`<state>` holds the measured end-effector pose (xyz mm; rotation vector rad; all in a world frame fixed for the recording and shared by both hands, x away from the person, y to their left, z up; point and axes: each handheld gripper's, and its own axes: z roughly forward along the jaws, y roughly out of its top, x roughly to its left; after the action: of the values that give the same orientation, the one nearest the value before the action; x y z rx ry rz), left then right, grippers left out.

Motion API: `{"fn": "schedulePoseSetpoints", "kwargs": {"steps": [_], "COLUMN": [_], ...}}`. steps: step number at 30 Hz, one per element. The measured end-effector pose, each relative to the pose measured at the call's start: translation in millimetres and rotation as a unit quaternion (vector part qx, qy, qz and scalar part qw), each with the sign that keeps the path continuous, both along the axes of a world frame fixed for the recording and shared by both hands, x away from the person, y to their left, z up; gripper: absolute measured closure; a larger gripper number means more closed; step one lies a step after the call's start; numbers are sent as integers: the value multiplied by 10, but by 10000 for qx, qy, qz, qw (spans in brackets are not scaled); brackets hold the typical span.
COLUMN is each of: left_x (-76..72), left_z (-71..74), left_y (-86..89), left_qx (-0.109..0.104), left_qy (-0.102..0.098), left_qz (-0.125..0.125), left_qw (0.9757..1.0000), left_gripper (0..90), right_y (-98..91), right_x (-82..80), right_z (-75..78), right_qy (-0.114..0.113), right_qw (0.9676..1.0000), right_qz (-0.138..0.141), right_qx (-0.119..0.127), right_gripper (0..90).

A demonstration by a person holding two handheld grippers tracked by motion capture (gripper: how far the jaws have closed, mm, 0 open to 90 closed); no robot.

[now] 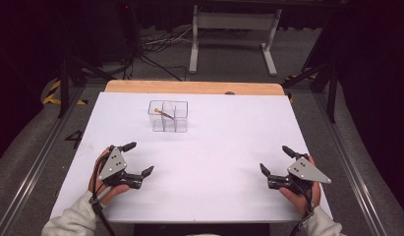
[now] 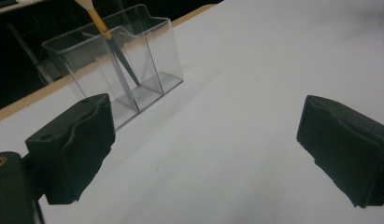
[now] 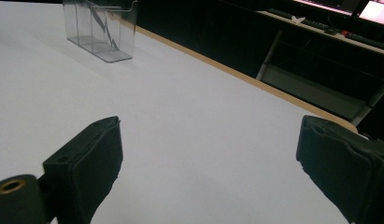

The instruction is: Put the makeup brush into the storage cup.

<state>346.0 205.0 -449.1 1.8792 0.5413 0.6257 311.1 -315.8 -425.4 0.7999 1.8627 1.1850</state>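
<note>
- Toward the table's far edge, I see a clear plastic three-compartment holder (image 1: 168, 117) with a thin orange-handled brush (image 1: 163, 113) leaning inside.
- My left gripper (image 1: 136, 160) and right gripper (image 1: 275, 159) rest near me, jaws wide apart, empty.
- Reaching carelessly, I could tip that light holder.
- Which compartment holds the brush's tip stays unclear.

White table (image 1: 214, 157) with a wooden far edge. Near that edge, one clear divided box (image 1: 168, 117) standing directly on it.
</note>
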Motion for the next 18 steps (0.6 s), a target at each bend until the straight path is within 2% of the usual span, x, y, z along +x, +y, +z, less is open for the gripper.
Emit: {"fn": "schedulePoseSetpoints", "kwargs": {"steps": [5,10,11,16,18], "left_x": [-54,-154,-177,-244,-255], "left_z": [-107,-150,-139,-77,-69], "left_y": [53,91,102,183,202], "left_qx": [-209,-151,-120,-349,-361], "left_qy": [163,220,143,-43,-62], "left_qz": [175,199,203,373,413], "left_qw": [9995,9994,9996,9987,9985], "left_gripper": [60,58,55,58,57], "right_y": [5,9,1,0,5], "right_x": [16,16,12,8,8], "right_z": [-8,-17,-14,-16,-16], "right_qy": [24,17,-12,-22,-31], "right_qw": [10000,10000,9999,9998,9998], "right_qz": [14,76,125,173,173], "right_qx": [4,-29,9,2,-12], "right_gripper": [76,58,52,30,29]}}
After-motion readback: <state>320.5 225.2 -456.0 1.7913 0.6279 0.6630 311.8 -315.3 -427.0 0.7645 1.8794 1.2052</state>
